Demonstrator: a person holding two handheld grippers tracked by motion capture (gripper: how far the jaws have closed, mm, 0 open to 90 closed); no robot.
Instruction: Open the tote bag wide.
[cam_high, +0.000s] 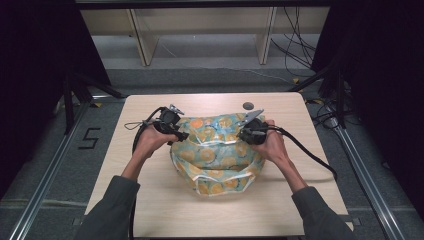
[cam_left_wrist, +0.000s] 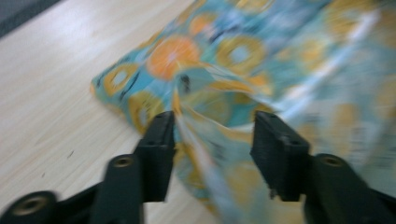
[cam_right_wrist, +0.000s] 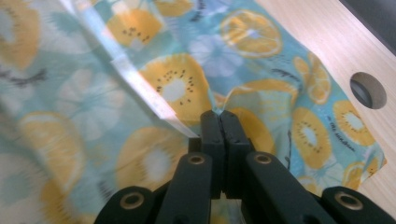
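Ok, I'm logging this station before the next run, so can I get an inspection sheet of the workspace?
Surface: pale wooden table, round hole near far edge.
Job's things: fruit-print bag, crumpled, mid-table.
Clutter: nothing seen.
Grippers: left tool open, a fold of bag between the jaws; right tool shut on the bag's fabric.
Cables: a black cable trails from the right tool across the table; more cables on the floor.
Surroundings: wooden frame legs beyond, floor mark "5".
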